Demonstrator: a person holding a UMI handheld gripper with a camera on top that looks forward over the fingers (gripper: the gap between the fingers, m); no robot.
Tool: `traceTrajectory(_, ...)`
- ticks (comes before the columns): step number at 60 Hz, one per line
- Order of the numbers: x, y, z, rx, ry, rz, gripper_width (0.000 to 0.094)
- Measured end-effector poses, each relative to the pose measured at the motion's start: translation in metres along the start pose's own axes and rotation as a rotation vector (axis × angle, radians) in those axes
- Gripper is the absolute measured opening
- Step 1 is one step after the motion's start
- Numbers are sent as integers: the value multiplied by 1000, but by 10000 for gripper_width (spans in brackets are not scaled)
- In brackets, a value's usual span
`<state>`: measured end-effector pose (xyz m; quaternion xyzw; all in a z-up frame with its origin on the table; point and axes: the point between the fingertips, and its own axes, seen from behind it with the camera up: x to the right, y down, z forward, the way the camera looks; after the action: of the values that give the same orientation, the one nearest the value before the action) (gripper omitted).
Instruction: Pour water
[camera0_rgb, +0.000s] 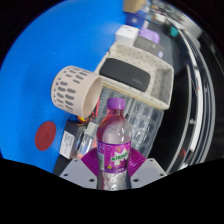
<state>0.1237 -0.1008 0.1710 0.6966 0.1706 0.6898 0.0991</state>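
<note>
My gripper (113, 165) is shut on a clear plastic bottle (114, 140) with a purple cap and a purple label. Both magenta pads (88, 163) press on the bottle's sides at the label. The bottle stands up between the fingers, its cap pointing ahead. Just beyond the cap a cream slotted cup (74, 87) lies tilted on the blue surface (40, 60). I cannot tell whether the bottle holds water.
A cream tray with a black block (132, 72) sits beyond the cup. A red round lid (46, 135) lies left on the blue surface. A purple-capped container (148, 36) stands further back. A clear ribbed container (143, 122) is right of the bottle, dark floor beyond.
</note>
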Motion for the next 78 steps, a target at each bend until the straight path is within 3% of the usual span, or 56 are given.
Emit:
traceTrajectory(12, 5, -19, 13, 11, 31, -316, 330)
traceTrajectory(27, 3, -12, 19, 1, 21, -243, 335)
traceTrajectory(43, -7, 7, 7, -33, -88, 597, 333)
traceTrajectory(59, -4, 22, 4, 52, -160, 1552, 334)
traceTrajectory(60, -5, 11, 1, 27, -146, 1603, 334)
traceTrajectory(62, -8, 19, 6, 72, -177, 1693, 335)
traceTrajectory(68, -15, 21, 10, 126, -201, 1856, 333)
traceTrajectory(78, -34, 14, 22, 115, -141, 1831, 344)
